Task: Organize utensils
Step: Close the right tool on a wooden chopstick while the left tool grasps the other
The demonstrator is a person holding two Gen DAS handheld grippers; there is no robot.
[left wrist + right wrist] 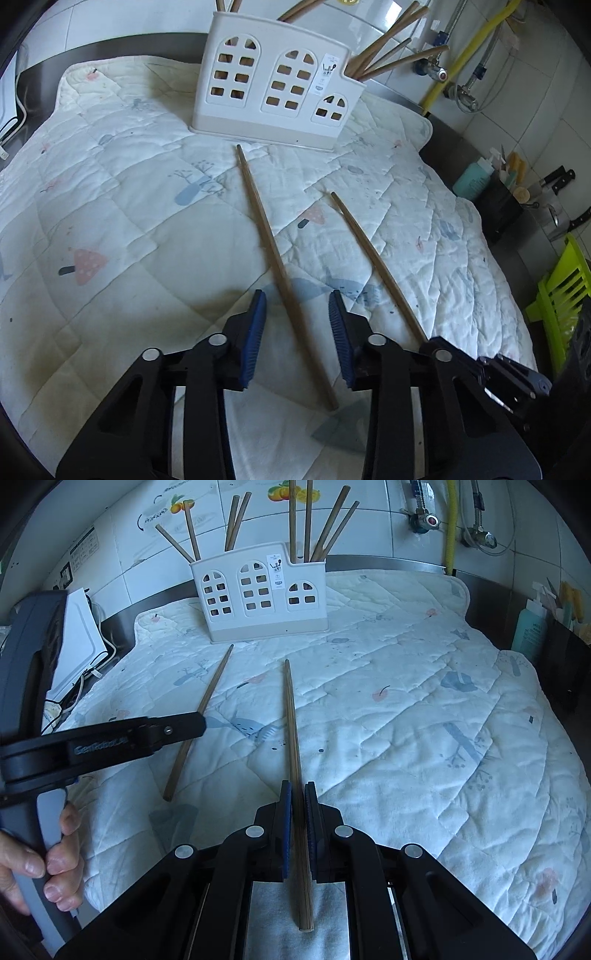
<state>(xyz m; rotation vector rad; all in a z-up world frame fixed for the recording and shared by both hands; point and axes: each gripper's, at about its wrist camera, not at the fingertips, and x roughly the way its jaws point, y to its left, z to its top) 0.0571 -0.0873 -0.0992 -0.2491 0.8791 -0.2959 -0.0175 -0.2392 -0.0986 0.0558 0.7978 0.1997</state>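
A white utensil holder (pixel 277 85) (pixel 258 598) stands at the far side of the quilted cloth, with several wooden chopsticks upright in it. Two loose chopsticks remain on the cloth. One chopstick (pixel 273 240) (pixel 207 698) lies flat between the blue pads of my left gripper (pixel 297 295) (pixel 192 725). There is a gap on both sides, so the pads do not touch it. My right gripper (pixel 298 786) (pixel 443 350) is shut on the other chopstick (pixel 291 720) (pixel 369 247), which points toward the holder.
The quilted cloth (pixel 406 701) covers a steel counter. A teal bottle (pixel 472 179), knives and a black caddy stand at the right, with a green rack (pixel 561 291) nearer. A white appliance with cables (pixel 79 635) sits at the left. A person's hand (pixel 55 853) grips the left handle.
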